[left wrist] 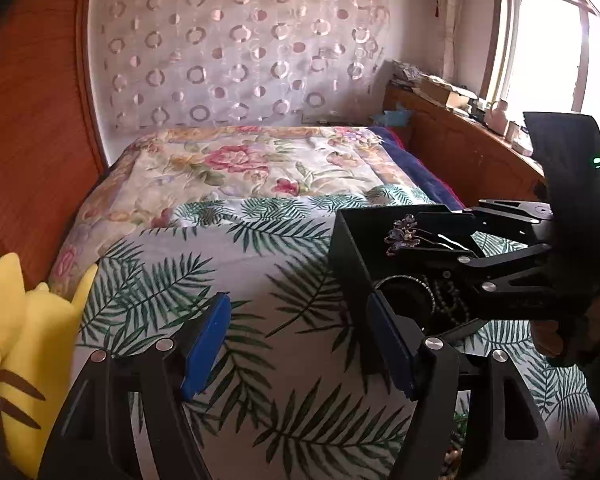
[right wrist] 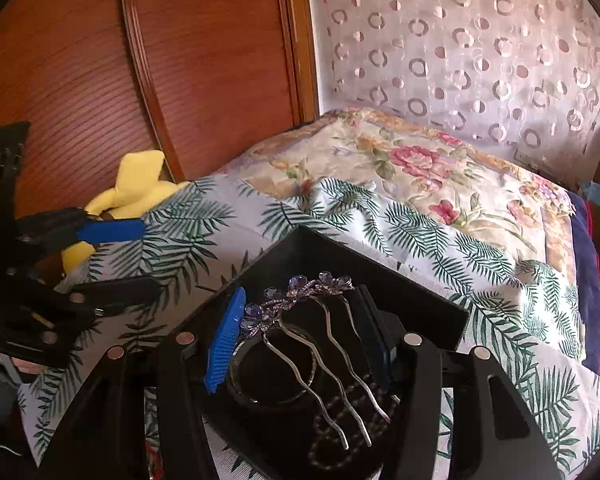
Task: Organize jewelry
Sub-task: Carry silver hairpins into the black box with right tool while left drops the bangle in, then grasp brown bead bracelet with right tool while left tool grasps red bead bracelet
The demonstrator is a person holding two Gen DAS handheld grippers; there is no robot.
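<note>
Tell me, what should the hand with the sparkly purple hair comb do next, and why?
Probably lower it a little and let go. The right gripper holds the purple hair comb above the black box, where a bangle and beads already lie. The left gripper hangs open, holding nothing.

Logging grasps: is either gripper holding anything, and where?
The right gripper grips the purple flower hair comb by its jeweled head, above the black box. The left gripper is empty.
</note>
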